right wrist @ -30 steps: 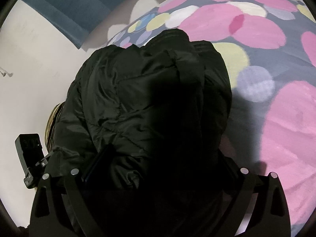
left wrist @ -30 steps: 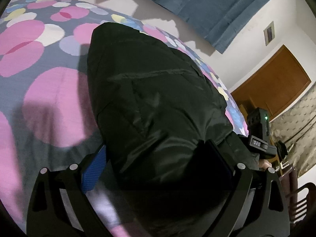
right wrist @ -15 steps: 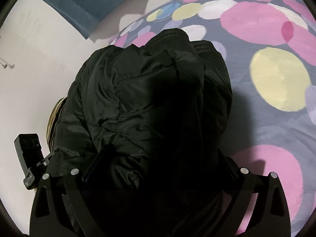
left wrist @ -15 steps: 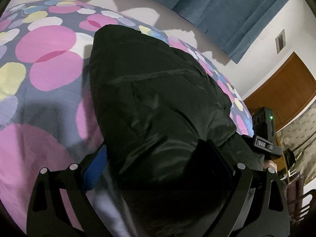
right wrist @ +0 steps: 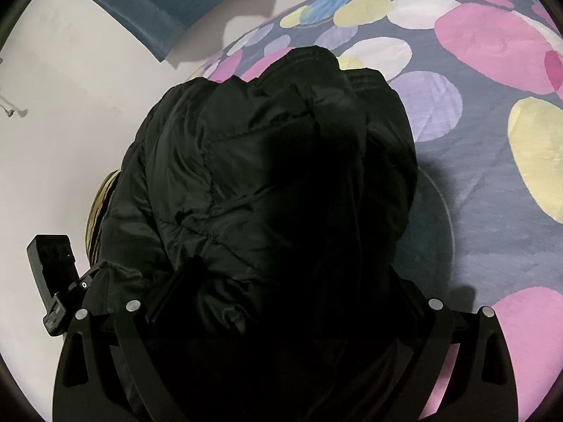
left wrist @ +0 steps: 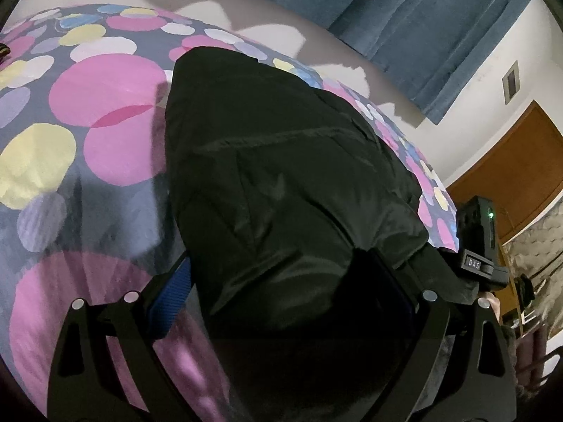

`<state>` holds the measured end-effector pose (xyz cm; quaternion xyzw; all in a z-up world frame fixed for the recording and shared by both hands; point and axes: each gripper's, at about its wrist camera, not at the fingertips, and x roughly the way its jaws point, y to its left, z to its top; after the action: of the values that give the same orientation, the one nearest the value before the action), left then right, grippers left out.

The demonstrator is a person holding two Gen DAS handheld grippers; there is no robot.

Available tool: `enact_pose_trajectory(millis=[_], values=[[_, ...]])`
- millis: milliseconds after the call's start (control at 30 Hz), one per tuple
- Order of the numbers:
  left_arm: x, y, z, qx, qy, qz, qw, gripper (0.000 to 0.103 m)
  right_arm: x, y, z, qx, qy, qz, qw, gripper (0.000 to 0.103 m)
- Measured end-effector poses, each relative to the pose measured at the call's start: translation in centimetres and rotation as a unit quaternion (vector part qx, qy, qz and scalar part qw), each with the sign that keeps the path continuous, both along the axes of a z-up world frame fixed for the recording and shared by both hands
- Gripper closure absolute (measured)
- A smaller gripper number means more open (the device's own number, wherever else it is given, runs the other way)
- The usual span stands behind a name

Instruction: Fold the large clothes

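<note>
A black padded jacket (left wrist: 281, 183) hangs bunched over the bed, and it fills the middle of both wrist views (right wrist: 267, 183). My left gripper (left wrist: 281, 281) is shut on its near edge; the blue pad of one finger (left wrist: 170, 295) shows at the left, while the other finger is buried in fabric. My right gripper (right wrist: 285, 295) is shut on another part of the same edge, its fingertips hidden by dark folds. Each gripper body appears at the edge of the other's view, the right one (left wrist: 478, 246) and the left one (right wrist: 52, 281), close together.
Under the jacket lies a grey bedspread (left wrist: 88, 147) with pink, yellow and lilac circles (right wrist: 492, 161). Behind the bed is a white wall with blue curtains (left wrist: 404, 17). A brown wooden door (left wrist: 510, 176) and a tufted headboard (left wrist: 538, 246) stand to the right.
Both grippers have carried the jacket further over the bed; the bedspread circles have slid toward the cameras. The hold on the jacket is unchanged.
</note>
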<state>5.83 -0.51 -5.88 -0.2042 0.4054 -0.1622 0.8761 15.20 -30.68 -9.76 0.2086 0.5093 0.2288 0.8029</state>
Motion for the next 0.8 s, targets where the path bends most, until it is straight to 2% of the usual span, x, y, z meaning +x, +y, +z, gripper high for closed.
enact_pose_trajectory(millis=[800], values=[[0.08,0.11,-0.14,0.002,-0.003,0.005,1.0000,0.008,0.46,0.63,-0.27,0.006,-0.002,-0.002,1.000,0.007]])
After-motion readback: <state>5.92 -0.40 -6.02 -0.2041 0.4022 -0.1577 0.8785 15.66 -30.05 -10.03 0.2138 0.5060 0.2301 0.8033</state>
